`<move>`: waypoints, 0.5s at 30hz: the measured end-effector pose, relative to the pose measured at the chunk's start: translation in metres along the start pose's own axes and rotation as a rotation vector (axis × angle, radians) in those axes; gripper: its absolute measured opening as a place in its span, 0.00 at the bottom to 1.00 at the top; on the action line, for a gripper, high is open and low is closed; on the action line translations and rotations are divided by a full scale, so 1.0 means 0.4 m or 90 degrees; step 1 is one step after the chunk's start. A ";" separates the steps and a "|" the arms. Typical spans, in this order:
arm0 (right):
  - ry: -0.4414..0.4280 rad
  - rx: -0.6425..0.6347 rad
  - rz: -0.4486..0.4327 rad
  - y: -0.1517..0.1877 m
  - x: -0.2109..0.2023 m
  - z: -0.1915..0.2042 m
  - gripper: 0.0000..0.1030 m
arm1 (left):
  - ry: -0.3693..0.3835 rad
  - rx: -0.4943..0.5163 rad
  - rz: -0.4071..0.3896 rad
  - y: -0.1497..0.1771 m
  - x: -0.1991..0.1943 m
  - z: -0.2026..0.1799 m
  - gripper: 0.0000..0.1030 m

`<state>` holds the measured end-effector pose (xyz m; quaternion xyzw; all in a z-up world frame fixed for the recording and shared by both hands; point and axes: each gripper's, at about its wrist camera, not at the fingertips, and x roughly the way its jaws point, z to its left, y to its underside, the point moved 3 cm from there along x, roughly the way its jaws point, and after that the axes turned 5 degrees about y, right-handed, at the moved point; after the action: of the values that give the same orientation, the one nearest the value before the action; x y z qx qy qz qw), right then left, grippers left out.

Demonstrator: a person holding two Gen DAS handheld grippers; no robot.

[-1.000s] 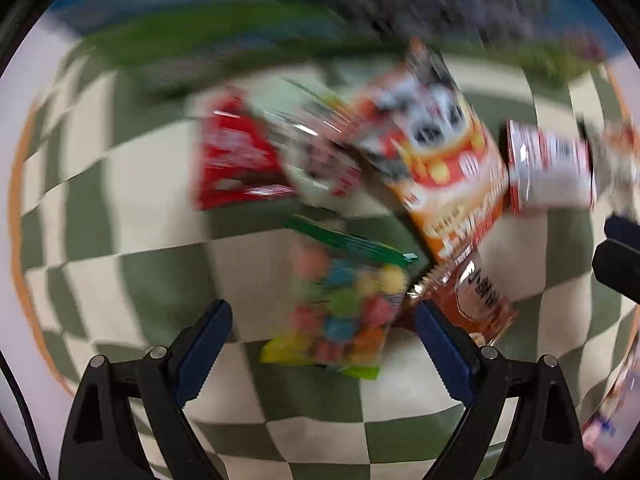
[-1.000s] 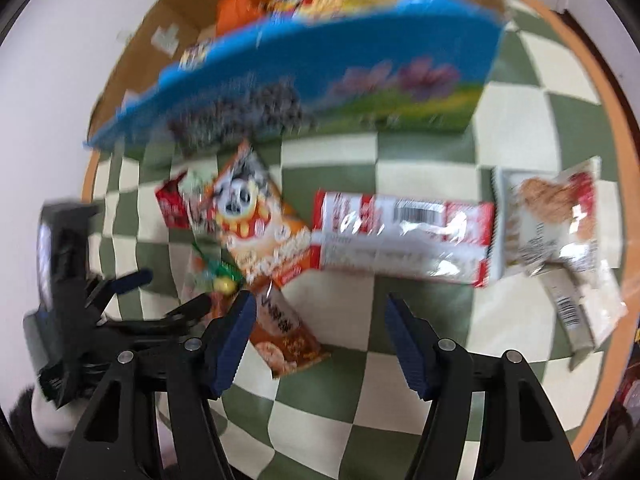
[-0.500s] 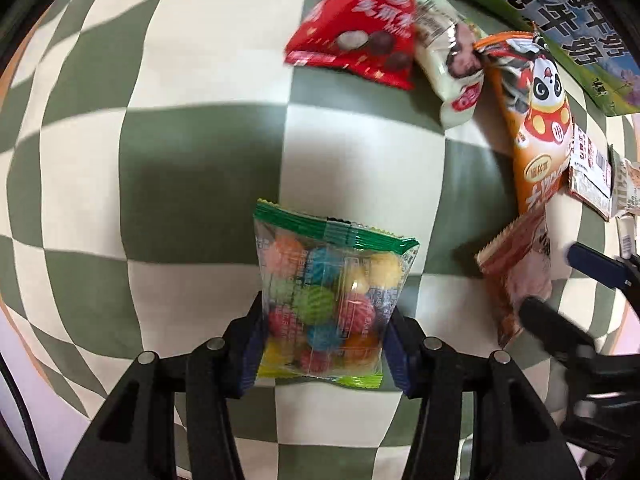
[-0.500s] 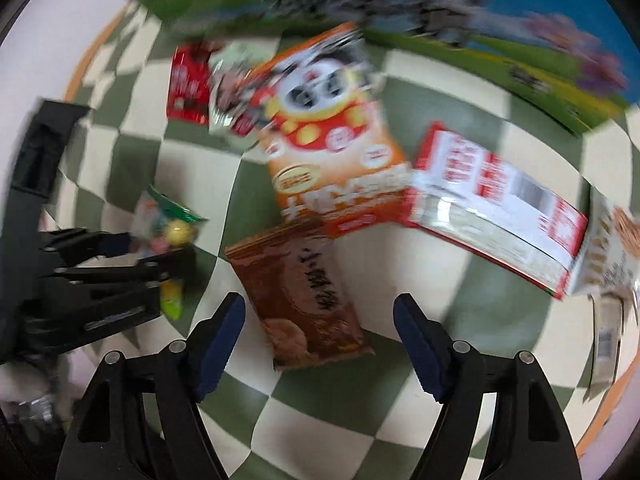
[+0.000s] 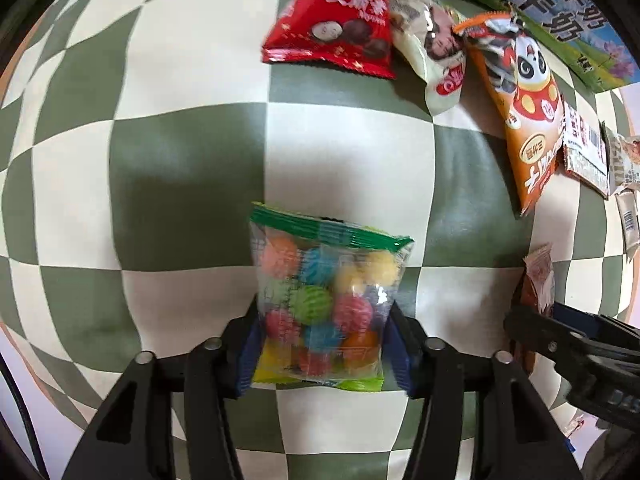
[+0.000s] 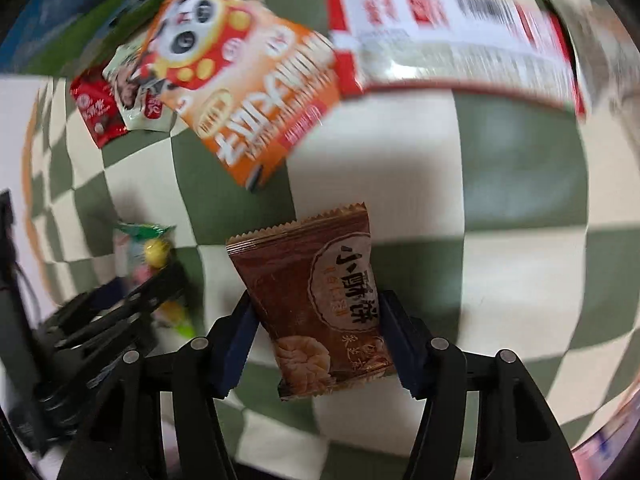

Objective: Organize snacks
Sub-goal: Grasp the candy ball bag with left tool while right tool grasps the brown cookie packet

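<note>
Green-and-cream checked cloth (image 5: 192,184) covering the table, squares bulging under the fisheye lens. Orange trim along the cloth's edge (image 6: 27,152) at the left of the right wrist view. Beyond that edge, pale plain surface (image 6: 16,108). Blurred pink-and-grey clutter (image 5: 576,426) low at the right of the left wrist view, too indistinct to name.

On the cloth (image 5: 192,184), the candy bag (image 5: 324,304) lies before the triangular pack (image 5: 340,28). Right of that pack lie the pale packet (image 5: 436,60), then the panda bag (image 5: 524,120); the box (image 5: 560,12) stands behind.
</note>
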<state>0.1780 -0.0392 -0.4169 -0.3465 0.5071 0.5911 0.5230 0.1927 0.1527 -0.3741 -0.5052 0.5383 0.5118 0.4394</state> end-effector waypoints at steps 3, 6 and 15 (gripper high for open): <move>0.002 -0.002 -0.007 -0.019 -0.004 -0.017 0.73 | -0.011 0.019 0.010 -0.005 0.019 -0.022 0.62; 0.034 -0.035 -0.013 -0.042 -0.008 -0.002 0.73 | -0.029 0.034 0.013 -0.001 0.027 -0.041 0.62; 0.102 -0.094 -0.037 -0.047 0.040 0.051 0.73 | -0.057 0.023 -0.007 0.005 0.024 -0.049 0.49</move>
<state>0.1953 -0.0164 -0.4313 -0.4451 0.4920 0.5816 0.4706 0.1907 0.1322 -0.3817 -0.4766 0.5247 0.5215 0.4749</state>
